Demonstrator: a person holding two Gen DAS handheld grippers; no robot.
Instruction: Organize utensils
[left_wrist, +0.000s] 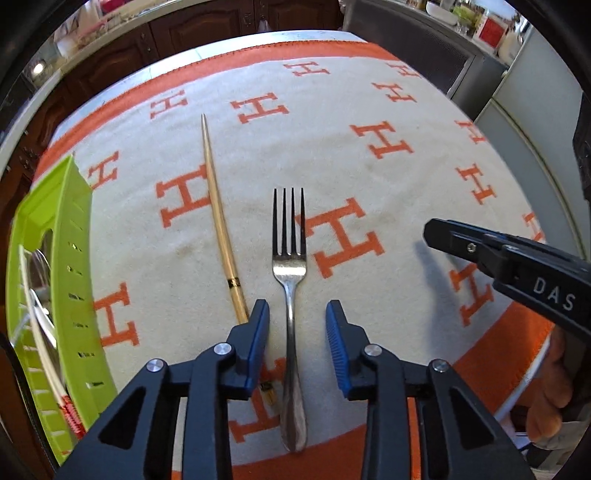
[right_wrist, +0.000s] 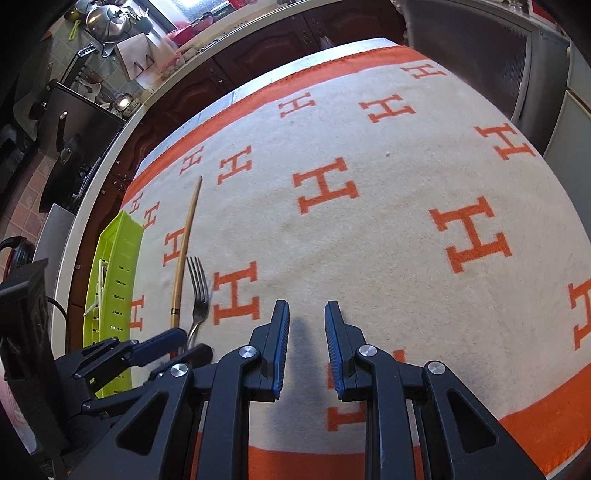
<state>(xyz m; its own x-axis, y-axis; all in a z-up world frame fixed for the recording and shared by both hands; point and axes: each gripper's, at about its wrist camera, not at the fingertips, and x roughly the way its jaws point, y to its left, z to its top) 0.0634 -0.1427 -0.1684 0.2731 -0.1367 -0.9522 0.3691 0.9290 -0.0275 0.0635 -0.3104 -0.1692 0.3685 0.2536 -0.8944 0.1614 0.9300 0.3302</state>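
Two utensils are seen lying on the cream cloth with orange H letters (left_wrist: 369, 110) that covers the desk: a silver metal fork (left_wrist: 291, 295) and, just beside it on its left, a long tapered wooden chopstick (left_wrist: 218, 206). Both lie roughly parallel, tips away from the camera. The left gripper (left_wrist: 297, 314) is placed over the fork's handle, which runs between the blue ribbed pads (left_wrist: 258, 332); a gap is visible on each side, so the jaws are released and the fork is not yet pinched. The right gripper (right_wrist: 306, 314) is held over bare cloth, well to the right of the fork, its jaws parted with nothing between them. A lime-green slotted plastic tray (left_wrist: 62, 258) is set at the cloth's left edge, with pale items inside.
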